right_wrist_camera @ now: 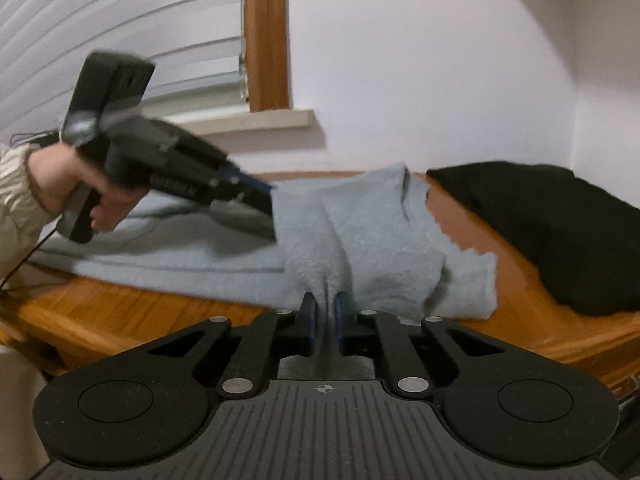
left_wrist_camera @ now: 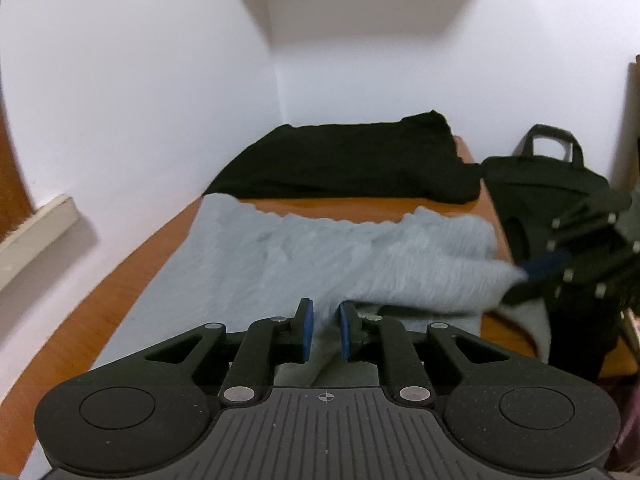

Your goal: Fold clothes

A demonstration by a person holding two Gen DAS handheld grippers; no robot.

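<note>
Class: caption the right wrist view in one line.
Right gripper pinches a light blue garment on a wooden table.

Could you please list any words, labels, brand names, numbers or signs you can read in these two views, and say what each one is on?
No readable text in either view.
Left gripper: a faint pale marking on its black body, too blurred to read.
Fluffy light blue garment, folded black garment, dark fabric bag: no label or print visible.

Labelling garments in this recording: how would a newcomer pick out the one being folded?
Start at the wooden table set against the white walls. Two garments lie on it: find the nearer one, a fuzzy pale blue sweater with a scalloped edge. The other is a black garment lying at the far end, untouched by either tool.
</note>
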